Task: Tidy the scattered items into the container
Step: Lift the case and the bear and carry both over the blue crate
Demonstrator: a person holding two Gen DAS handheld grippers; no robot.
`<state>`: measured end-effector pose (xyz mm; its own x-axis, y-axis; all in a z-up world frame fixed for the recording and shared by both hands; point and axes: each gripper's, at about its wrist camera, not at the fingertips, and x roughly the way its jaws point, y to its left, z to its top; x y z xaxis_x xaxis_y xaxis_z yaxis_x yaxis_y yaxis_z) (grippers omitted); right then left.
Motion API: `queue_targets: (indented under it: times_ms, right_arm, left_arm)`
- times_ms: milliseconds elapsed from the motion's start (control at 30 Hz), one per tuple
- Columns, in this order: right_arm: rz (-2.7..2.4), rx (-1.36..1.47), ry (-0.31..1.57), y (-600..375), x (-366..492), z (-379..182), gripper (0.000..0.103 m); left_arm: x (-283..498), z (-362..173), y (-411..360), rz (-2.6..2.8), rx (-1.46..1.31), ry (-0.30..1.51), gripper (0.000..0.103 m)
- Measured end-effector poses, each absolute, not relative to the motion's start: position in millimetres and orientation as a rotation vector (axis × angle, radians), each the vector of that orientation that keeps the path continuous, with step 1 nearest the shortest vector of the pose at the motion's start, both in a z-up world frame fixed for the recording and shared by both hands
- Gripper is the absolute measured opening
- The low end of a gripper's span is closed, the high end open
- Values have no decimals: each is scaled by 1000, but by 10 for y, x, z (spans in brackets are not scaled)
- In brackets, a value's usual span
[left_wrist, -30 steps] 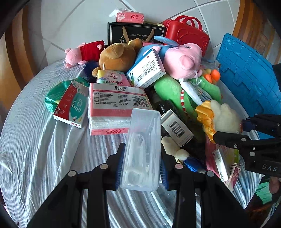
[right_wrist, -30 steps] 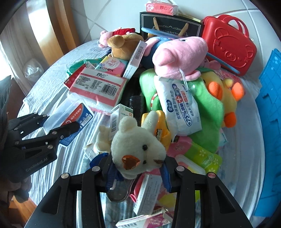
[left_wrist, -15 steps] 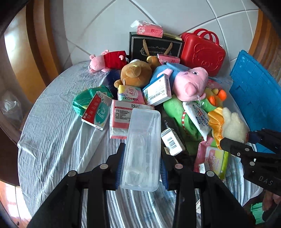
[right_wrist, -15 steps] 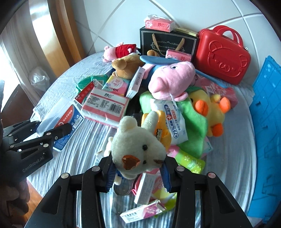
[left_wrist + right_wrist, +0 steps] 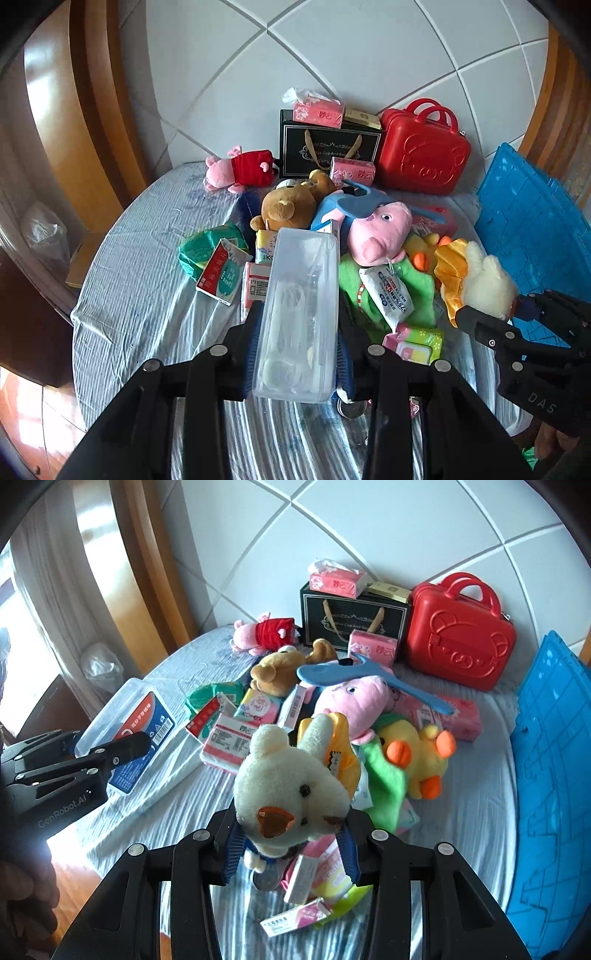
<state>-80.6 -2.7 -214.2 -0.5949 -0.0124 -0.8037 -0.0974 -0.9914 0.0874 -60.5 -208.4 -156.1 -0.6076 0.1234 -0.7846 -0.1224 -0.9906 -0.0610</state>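
Two claws, both loaded and both lifted well clear of the pile since a second ago; the heap now looks smaller and farther below in each wrist view, so pickup is done and carry has begun; left claw is clamped on the clear plastic box, pads pressing its long sides, box pointing forward along the fingers; right claw is clamped on the cream plush bear, pads at its neck, yellow dress hanging behind the head; neither grip looks to have slipped during the rise; the blue crate stands at the right edge of the cloth-covered tabletop, tilted up on its side as far as I can tell, nothing visibly in it; judgement: next both loads need swinging right toward the crate; the remaining scatter lies mid-tabletop, including the pink pig plush, brown bear, tissue packs and small cartons; task looks early, most items not yet tidied.
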Motion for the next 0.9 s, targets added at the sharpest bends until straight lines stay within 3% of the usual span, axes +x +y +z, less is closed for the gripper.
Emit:
queue_targets:
  times_ms: [467, 900]
  right_arm:
    - [2837, -1278, 173, 281, -475, -1503, 42]
    - [2916, -1146, 218, 804, -10, -1019, 42]
  left_arm:
    - [-410, -791, -1682, 2766, -1200, 36, 34]
    - [-353, -460, -994, 2796, -1131, 94, 34]
